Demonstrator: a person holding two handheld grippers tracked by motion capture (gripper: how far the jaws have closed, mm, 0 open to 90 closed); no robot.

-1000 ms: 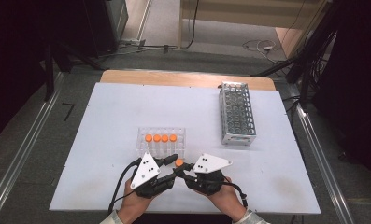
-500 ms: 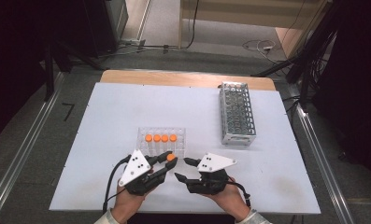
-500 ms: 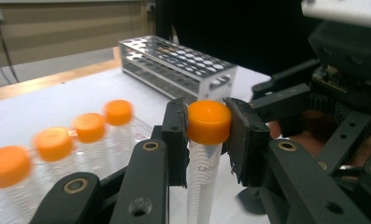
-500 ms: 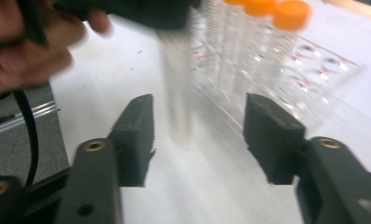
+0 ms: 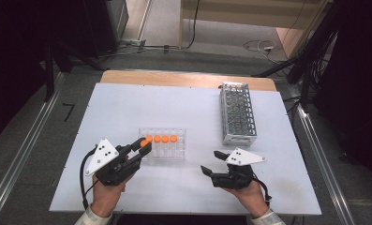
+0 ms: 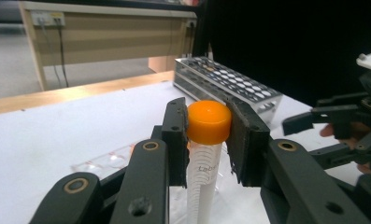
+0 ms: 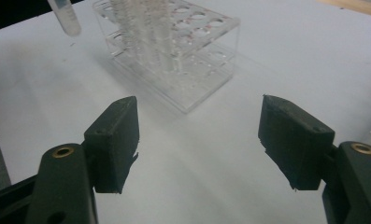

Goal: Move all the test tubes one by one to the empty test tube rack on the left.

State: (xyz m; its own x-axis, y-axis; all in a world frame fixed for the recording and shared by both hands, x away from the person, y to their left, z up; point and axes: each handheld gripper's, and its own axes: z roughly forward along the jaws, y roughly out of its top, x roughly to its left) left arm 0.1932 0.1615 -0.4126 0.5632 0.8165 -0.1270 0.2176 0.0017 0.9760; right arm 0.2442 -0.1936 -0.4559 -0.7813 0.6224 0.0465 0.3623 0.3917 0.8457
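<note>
A clear tube with an orange cap [image 6: 209, 122] stands upright between the jaws of my left gripper [image 6: 206, 140], which is shut on it just below and at the cap. From above, the left gripper [image 5: 137, 149] holds this tube [image 5: 144, 143] at the left end of a clear plastic rack [image 5: 180, 157] that carries several orange-capped tubes [image 5: 165, 138]. My right gripper [image 5: 211, 165] is to the right of the rack, low over the table. Its jaws have just been opening and stand wide, with nothing between them [image 7: 199, 140]. The held tube's bottom [image 7: 66, 16] hangs above the table.
A metal wire rack [image 5: 237, 115] with empty holes stands at the back right of the white table [image 5: 127, 103]. It also shows in the left gripper view [image 6: 230, 79], with the right gripper [image 6: 342, 121] beyond. A wooden strip edges the table's far side.
A second ago both grippers were close together at the tube. They have drawn apart: the left moved left with the tube, the right moved right and its jaws opened.
</note>
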